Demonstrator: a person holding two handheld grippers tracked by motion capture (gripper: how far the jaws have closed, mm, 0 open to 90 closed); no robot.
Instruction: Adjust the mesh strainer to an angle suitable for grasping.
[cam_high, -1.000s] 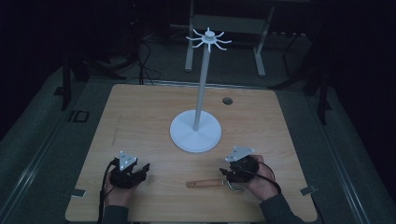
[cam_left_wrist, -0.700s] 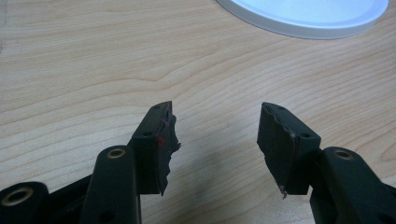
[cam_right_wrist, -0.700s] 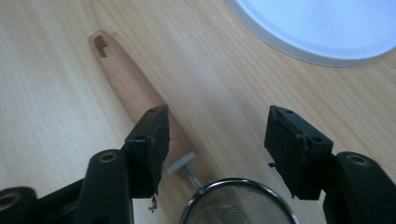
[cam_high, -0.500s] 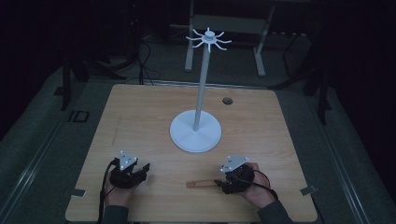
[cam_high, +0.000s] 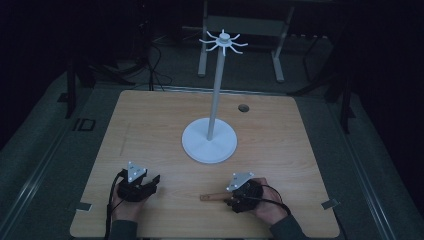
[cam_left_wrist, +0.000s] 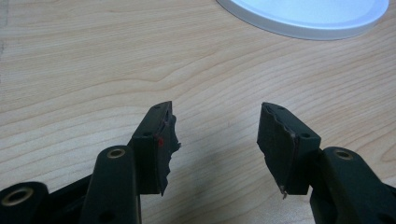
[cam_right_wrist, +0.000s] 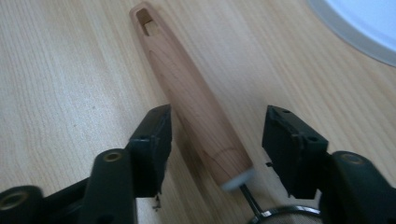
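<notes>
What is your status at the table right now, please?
Left gripper open, idle. Right gripper open, jaws just narrowing astride the wooden handle, not gripping. White stand clear behind.

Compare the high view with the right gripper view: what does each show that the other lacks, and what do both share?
High view alone: the stand's pole and hooked top, the left gripper, both hands. Right gripper view alone: a slot in the wooden handle's far end and a metal wire and rim at its near end. Both: the wooden handle, the white stand base, the table.

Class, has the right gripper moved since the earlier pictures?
Yes. The right gripper has shifted toward the table's near edge, farther from the white stand base, over the wooden handle.
</notes>
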